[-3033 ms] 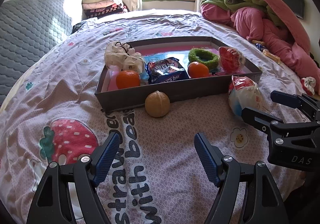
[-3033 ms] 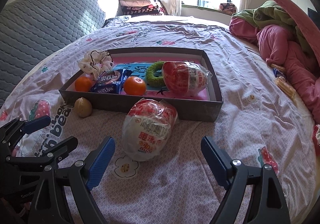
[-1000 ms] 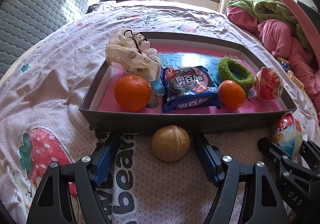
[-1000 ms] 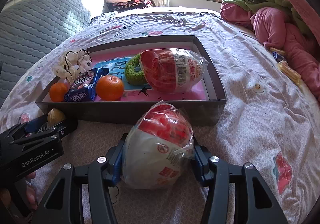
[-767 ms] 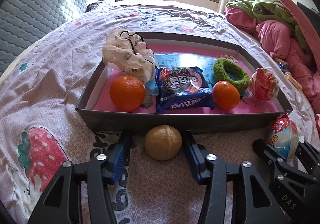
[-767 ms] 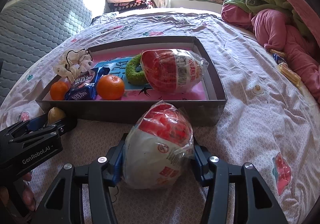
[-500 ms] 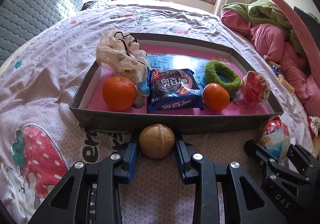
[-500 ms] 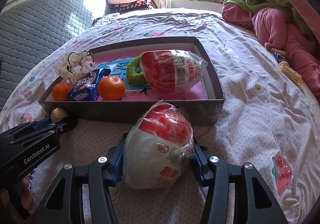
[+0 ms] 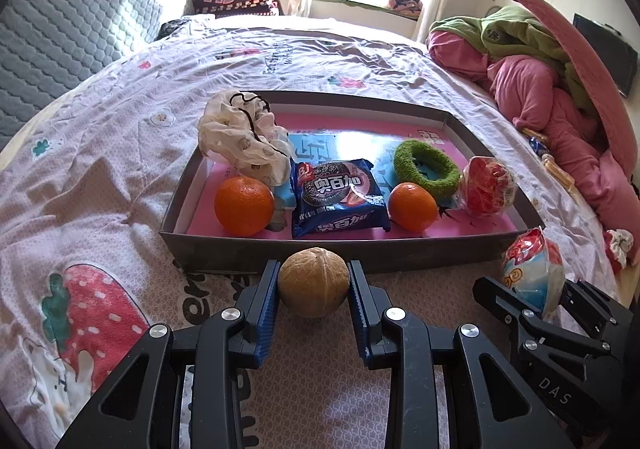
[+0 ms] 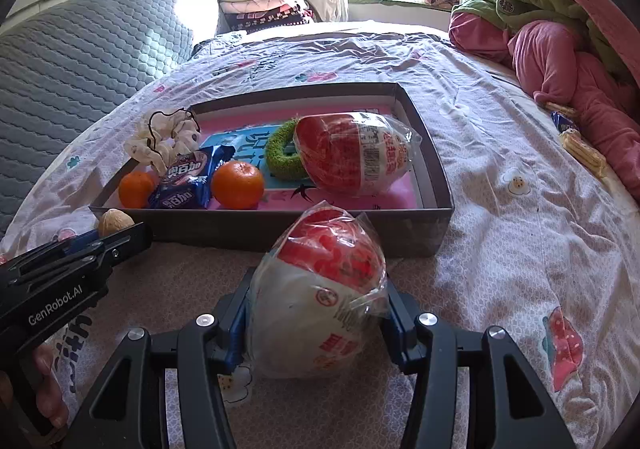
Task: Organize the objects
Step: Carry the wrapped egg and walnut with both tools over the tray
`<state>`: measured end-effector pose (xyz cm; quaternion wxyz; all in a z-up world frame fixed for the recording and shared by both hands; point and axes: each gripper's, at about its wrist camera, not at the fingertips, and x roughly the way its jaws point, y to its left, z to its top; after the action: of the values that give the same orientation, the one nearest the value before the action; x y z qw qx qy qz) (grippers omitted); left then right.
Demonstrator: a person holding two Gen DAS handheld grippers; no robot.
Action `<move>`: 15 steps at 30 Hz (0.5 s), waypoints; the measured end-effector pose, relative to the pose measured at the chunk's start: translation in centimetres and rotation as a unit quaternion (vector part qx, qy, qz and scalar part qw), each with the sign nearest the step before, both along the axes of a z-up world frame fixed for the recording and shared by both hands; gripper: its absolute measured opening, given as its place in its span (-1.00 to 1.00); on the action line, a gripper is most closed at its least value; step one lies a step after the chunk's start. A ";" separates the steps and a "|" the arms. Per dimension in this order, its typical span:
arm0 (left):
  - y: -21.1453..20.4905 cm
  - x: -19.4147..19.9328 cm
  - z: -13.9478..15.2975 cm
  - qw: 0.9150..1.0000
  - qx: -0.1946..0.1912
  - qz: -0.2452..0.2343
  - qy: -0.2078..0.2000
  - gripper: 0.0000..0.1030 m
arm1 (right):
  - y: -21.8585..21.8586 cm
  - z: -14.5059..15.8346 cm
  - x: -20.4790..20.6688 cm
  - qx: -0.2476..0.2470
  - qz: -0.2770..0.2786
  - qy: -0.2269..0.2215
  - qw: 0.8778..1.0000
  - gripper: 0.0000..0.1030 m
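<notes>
The left gripper [image 9: 313, 285] is nearest in its own view. Its jaws have just been closing, and now they press on both sides of a brown walnut [image 9: 313, 281], so they are only a little way open. The walnut sits low over the bed sheet [image 9: 100, 177], just in front of the tray's near wall.

The right gripper [image 10: 316, 313] has its jaws about half open, and they squeeze a round snack bag [image 10: 320, 297] with a red top and a white bottom. This bag is also just in front of the tray.

Past both grippers lies the dark tray [image 9: 400, 253] with a pink floor. Inside it, near the front, are two oranges [image 9: 244, 205] and a blue cookie pack [image 9: 338, 197] between them. Farther back are a white hair tie [image 9: 240, 137], a green ring [image 9: 426, 169] and a second red snack bag [image 10: 354, 153].

Far off, pink and green blankets [image 9: 532, 89] lie piled on the bed.
</notes>
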<state>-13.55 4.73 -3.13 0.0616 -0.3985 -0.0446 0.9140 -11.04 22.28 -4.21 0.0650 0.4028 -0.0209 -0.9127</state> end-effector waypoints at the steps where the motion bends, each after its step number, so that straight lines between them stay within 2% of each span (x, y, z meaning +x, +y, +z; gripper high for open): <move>1: 0.0 0.1 0.1 1.000 0.000 -0.001 0.000 -0.36 | -0.1 0.1 0.0 0.000 0.001 0.002 1.000 0.05; 15: -1.1 0.6 1.3 1.000 -0.002 0.010 0.018 -0.36 | -1.9 2.2 0.9 0.014 0.023 0.039 0.999 0.05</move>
<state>-12.94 3.60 -1.82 0.0526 -0.3819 -0.0452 0.9216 -10.14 20.35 -1.97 0.0812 0.3679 0.0042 -0.9263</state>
